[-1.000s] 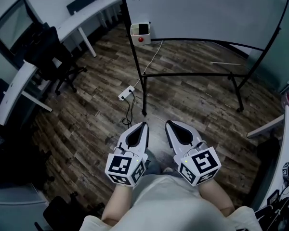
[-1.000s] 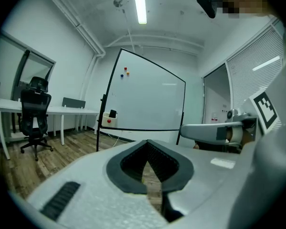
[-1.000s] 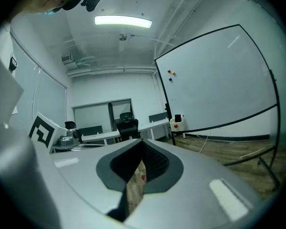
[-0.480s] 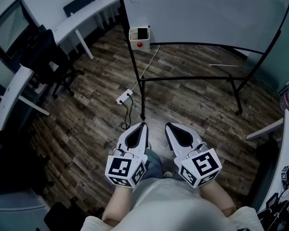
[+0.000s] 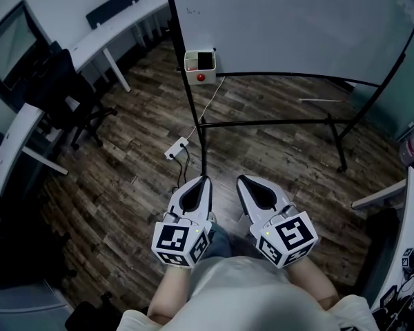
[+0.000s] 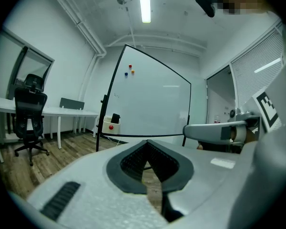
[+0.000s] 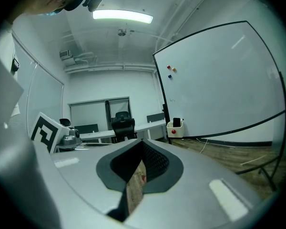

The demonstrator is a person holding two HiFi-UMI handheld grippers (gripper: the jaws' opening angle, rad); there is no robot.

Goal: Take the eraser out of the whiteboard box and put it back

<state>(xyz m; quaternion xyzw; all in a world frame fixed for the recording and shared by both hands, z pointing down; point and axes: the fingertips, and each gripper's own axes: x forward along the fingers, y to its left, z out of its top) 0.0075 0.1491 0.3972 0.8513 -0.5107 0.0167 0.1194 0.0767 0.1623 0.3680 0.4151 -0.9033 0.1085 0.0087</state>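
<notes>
At the bottom of the head view, the person's two forearms hold the grippers side by side over the dark wooden plank floor (image 5: pixel 124 178). The white left gripper (image 5: pixel 205 180) is in the lower centre of the frame. Its jaws are closed tip to tip, and its own view shows nothing between them, only floor through the gap behind the tips. The white right gripper (image 5: pixel 242 179) is just beside it, on the right. Its jaws are also together and they hold nothing.

A little higher in the frame, a white power strip (image 5: pixel 178 148) with a dark cable lies on the floor, near the foot of the black metal stand (image 5: pixel 204 126).

In the upper half of the frame stands the large whiteboard (image 5: pixel 290 26). The small cream whiteboard box (image 5: pixel 199 68), with a red round dot on its front, hangs at the board's lower left corner. The dark eraser (image 5: pixel 205 59) stands upright inside this box, well apart from both grippers.

At the left side of the frame there is a black office chair (image 5: pixel 62 88), and behind it, at the upper left, a long white desk (image 5: pixel 117 26).
</notes>
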